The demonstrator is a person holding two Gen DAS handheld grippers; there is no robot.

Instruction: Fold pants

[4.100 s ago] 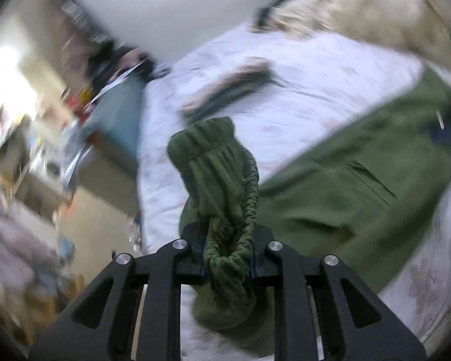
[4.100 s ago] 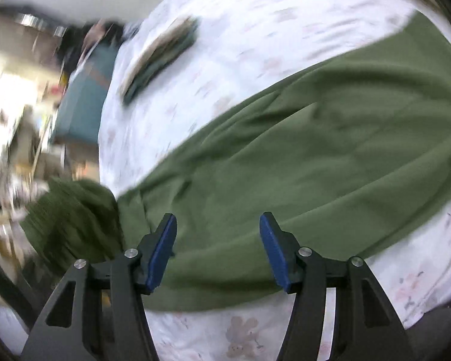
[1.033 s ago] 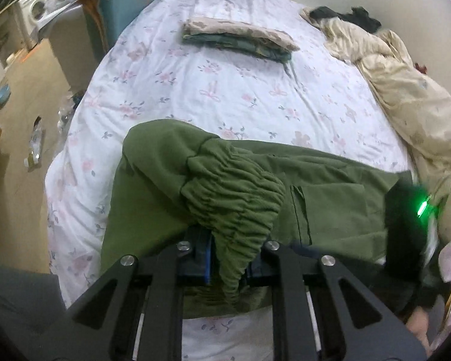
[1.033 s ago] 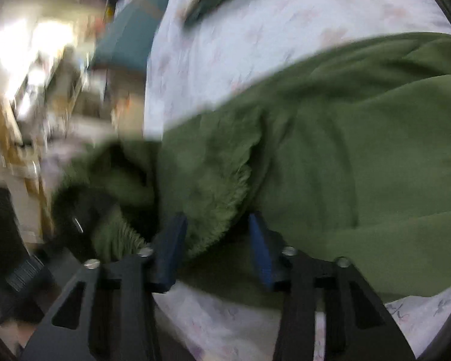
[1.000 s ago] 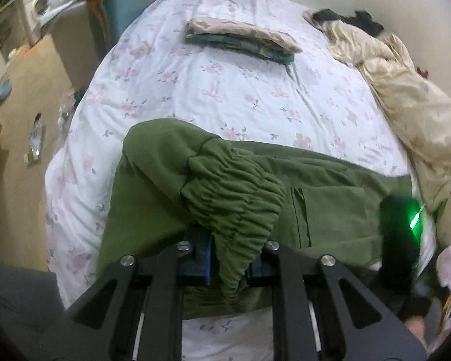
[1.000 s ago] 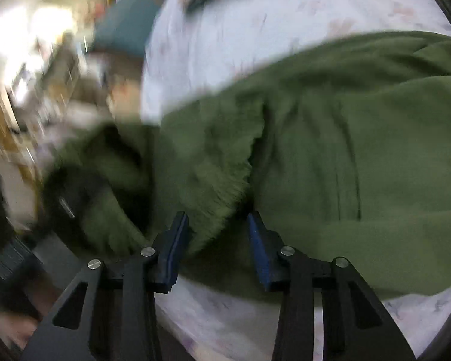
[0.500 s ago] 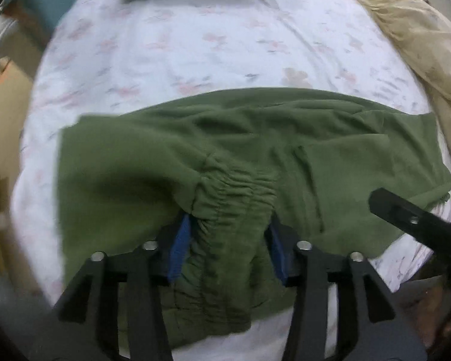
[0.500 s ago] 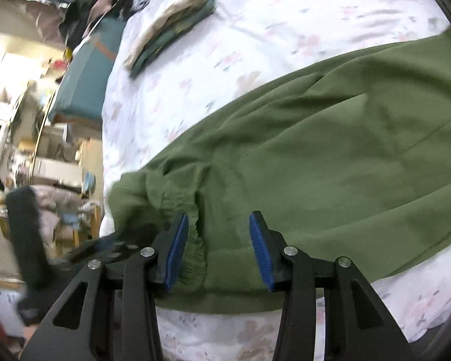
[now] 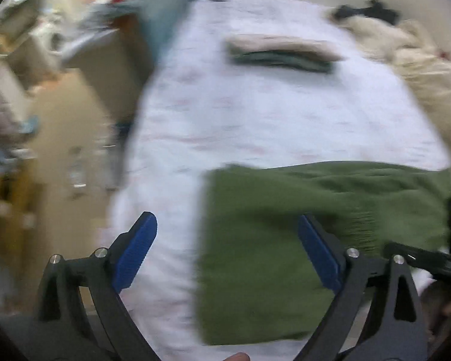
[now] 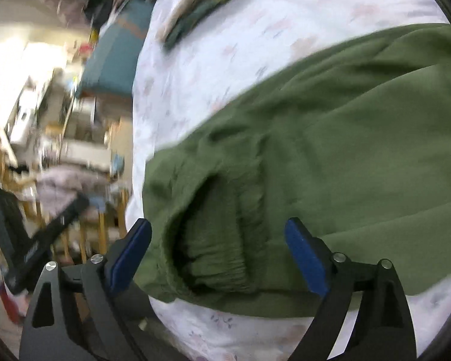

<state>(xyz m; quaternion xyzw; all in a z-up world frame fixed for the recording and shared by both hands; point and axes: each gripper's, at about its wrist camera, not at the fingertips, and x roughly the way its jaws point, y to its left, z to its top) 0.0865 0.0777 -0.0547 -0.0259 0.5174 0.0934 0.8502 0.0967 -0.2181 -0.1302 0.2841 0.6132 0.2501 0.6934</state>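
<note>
Floral bed (image 9: pixel 255 114): pants (image 9: pixel 285 240) folded at 5 o'clock, left gripper (image 9: pixel 225 252) and right gripper (image 10: pixel 216 255) just opened wide, empty; elastic waistband (image 10: pixel 219 252) may spring the fold open.

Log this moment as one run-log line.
pants: folded on bed | left gripper: just opened, empty | right gripper: just opened, over waistband

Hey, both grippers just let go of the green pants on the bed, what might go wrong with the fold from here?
1. The green pants lie at the near edge of the bed; a nudge could drag them off.
2. The elastic waistband is bunched and gaping between the right gripper's open fingers, so the fold may set crooked.
3. The left gripper, fingers just opened, straddles the pants' left edge and could snag it.
</note>
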